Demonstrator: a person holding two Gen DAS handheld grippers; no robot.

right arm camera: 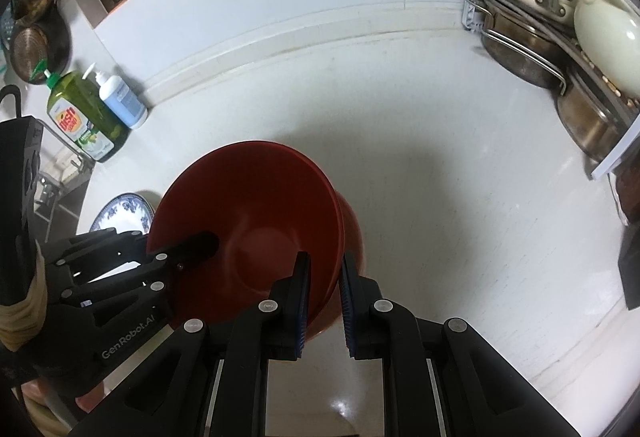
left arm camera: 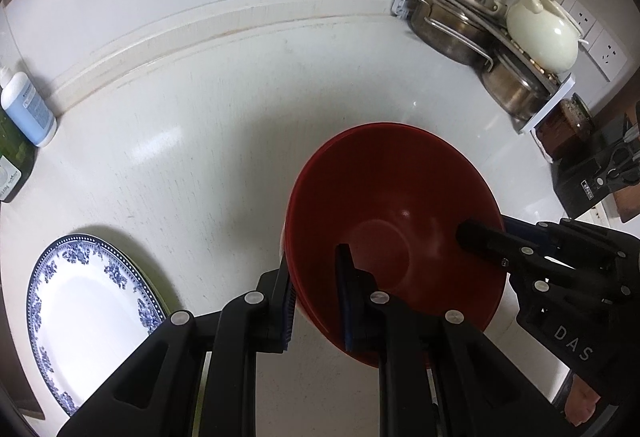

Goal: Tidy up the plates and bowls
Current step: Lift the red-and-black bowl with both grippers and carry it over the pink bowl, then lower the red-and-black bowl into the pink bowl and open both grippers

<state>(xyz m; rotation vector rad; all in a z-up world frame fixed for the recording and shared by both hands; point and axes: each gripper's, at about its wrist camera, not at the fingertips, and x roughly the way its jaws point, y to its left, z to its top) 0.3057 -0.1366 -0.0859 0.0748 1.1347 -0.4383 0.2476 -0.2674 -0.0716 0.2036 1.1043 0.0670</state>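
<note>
Two red bowls (left arm camera: 394, 221) sat nested one in the other near the middle of the white table (left arm camera: 200, 117), the upper one tilted so that its rim stood away from the lower bowl on the right side. The left hand-held gripper (left arm camera: 316, 295) straddled the near-left rim of the bowls, one finger inside the upper bowl and the other against the outer wall, its jaws narrowed onto the rim. The right hand-held gripper (right arm camera: 324, 301) gripped the opposite rim in the same way, with one blue pad inside the upper bowl and the other outside, the rim caught between them. A blue-and-white patterned plate (left arm camera: 92, 317) lay flat on the table to the left of the bowls, apart from them. At the back left stood a green dish soap bottle (right arm camera: 82, 117) and a white pump bottle (right arm camera: 120, 101), side by side. A rack of pots (left arm camera: 492, 21) filled the back right corner.
</note>
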